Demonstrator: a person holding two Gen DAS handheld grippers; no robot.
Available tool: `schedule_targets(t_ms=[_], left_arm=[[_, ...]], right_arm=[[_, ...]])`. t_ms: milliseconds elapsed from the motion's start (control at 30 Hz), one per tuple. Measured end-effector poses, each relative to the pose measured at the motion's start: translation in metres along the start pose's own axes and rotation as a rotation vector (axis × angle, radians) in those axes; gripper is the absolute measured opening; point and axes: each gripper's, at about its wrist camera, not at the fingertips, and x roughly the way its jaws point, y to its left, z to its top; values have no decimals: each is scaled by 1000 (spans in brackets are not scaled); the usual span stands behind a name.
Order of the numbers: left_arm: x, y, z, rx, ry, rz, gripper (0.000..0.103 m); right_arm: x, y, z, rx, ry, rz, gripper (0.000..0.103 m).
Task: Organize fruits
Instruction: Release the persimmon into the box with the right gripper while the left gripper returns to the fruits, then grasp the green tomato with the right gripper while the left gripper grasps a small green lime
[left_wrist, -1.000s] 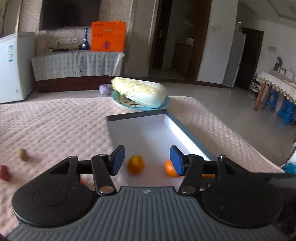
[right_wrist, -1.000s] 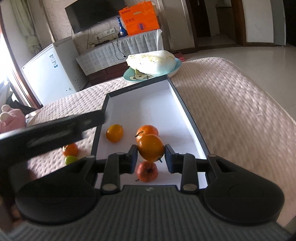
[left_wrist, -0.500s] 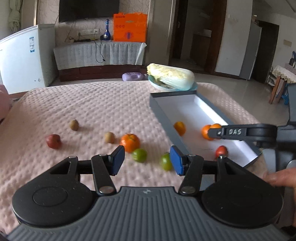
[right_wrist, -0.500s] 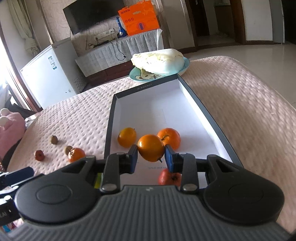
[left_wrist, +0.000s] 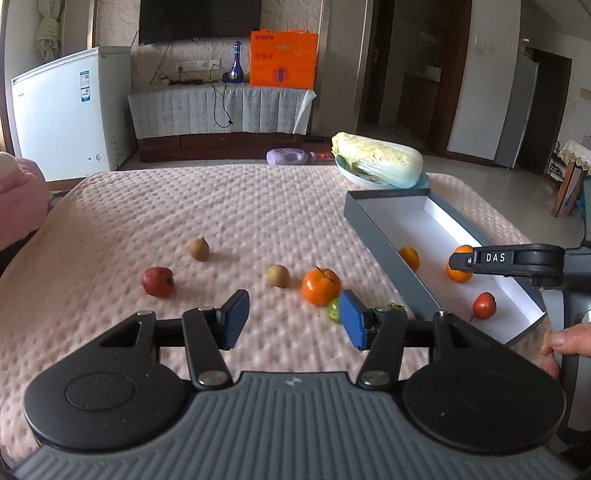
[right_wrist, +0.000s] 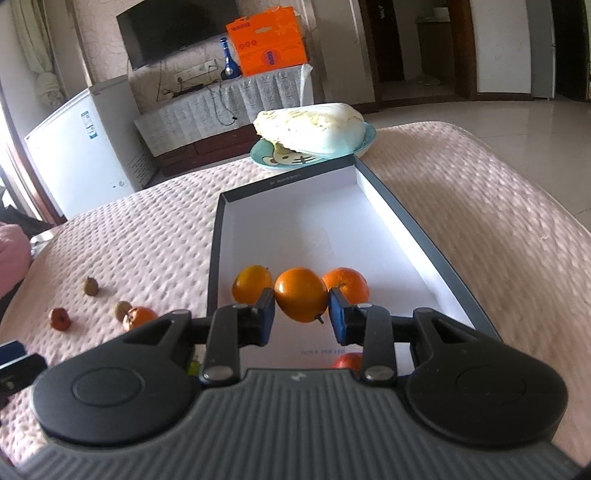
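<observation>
My right gripper (right_wrist: 301, 314) is shut on an orange fruit (right_wrist: 301, 300), held above the near end of the grey box with a white floor (right_wrist: 295, 221). Two more orange fruits (right_wrist: 253, 283) lie in that box, and a small red one (right_wrist: 347, 361) shows under my fingers. My left gripper (left_wrist: 293, 319) is open and empty over the pink quilt (left_wrist: 184, 206). Just ahead of it lie an orange (left_wrist: 320, 286), a green fruit (left_wrist: 333, 309), two brownish fruits (left_wrist: 277, 275) and a red fruit (left_wrist: 157, 281). The right gripper's finger (left_wrist: 506, 260) shows at the right of the left wrist view.
A plate with a napa cabbage (left_wrist: 376, 162) sits at the box's far end. A person's hand (left_wrist: 561, 338) is at the right edge. A pink cushion (left_wrist: 18, 199) lies at the left. Beyond the bed stand a white freezer (left_wrist: 70, 110) and a covered sideboard (left_wrist: 221, 110).
My left gripper has swung left, away from the box and over the loose fruit on the quilt. My right gripper, still holding the orange fruit, has shifted slightly along the box.
</observation>
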Motion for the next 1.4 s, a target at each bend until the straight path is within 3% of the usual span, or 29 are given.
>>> schedule_targets(t_ms=[233, 267, 300, 367, 567, 700, 867, 1033, 1133, 1267, 1400], left_arm=[[0, 15, 2, -21, 2, 0, 60], [0, 17, 2, -26, 2, 2, 60], [0, 19, 3, -30, 1, 3, 60], [0, 21, 2, -38, 0, 4, 60], [2, 23, 4, -48, -1, 13, 60], [4, 26, 5, -59, -1, 34, 60], [9, 32, 6, -84, 6, 73, 60], [14, 34, 6, -90, 14, 93, 60], [16, 35, 8, -106, 17, 94, 60], [15, 33, 9, -106, 8, 76, 60], [13, 32, 10, -110, 5, 56, 60]], right_arm=[[3, -1, 0, 35, 5, -40, 36], [3, -1, -1, 41, 0, -36, 41], [2, 0, -1, 39, -7, -38, 55], [-2, 2, -1, 32, -28, -45, 63], [-12, -4, 2, 57, -68, -40, 63], [-21, -3, 2, 71, -101, 19, 63], [-30, 21, 0, -25, -119, 134, 63], [-32, 53, -12, -161, -63, 262, 62], [-30, 76, -26, -265, -6, 299, 53], [-17, 94, -45, -363, 86, 264, 40], [-11, 92, -49, -367, 86, 168, 39]])
